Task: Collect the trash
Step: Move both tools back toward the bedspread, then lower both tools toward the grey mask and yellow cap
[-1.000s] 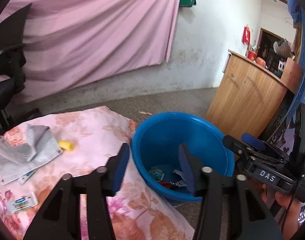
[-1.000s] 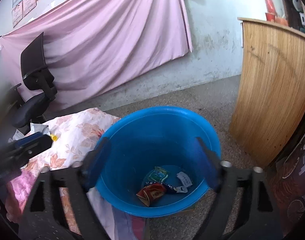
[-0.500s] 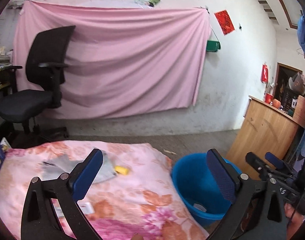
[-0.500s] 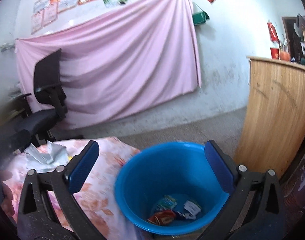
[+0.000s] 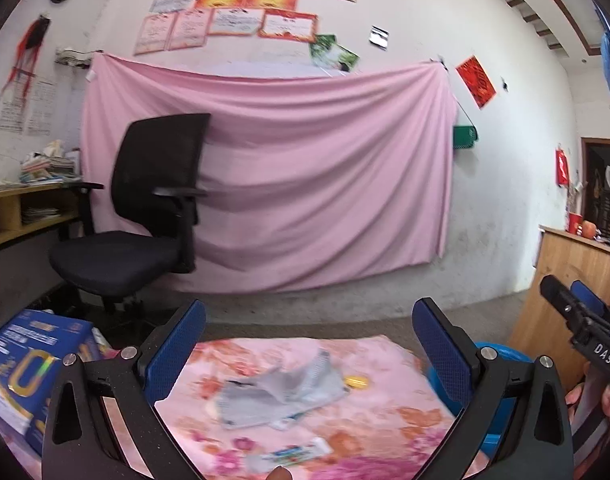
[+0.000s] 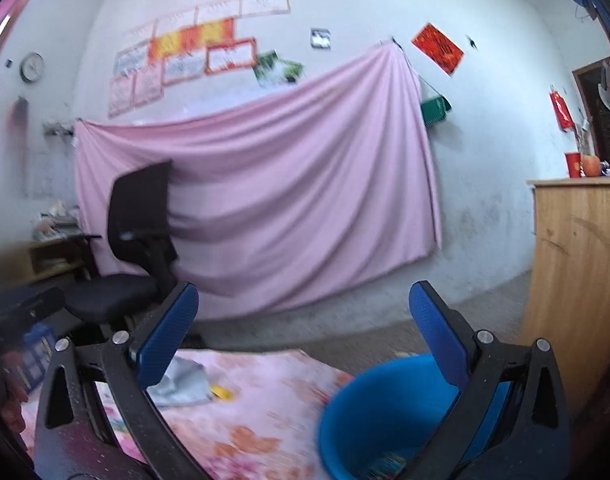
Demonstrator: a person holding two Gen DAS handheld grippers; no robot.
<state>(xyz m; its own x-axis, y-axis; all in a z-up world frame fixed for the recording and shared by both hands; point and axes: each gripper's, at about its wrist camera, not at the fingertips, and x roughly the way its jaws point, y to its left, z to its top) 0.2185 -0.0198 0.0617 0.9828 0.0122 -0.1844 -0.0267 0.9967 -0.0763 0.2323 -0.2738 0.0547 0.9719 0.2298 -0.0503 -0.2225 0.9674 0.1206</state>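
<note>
Above a floral cloth (image 5: 385, 412), left gripper (image 5: 309, 344) spread wide and empty, crumpled grey wrapper (image 5: 281, 392) lying between its fingers, right gripper (image 6: 305, 328) likewise gaping, blue bin (image 6: 385, 412) beside the cloth, wrappers inside.

Blue bucket (image 6: 369, 408), pink floral cloth (image 5: 385, 420)

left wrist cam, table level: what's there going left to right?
Blue printed cardboard box → crumpled grey paper wrapper → small yellow piece → blue plastic bucket → right gripper, held in a hand.
</note>
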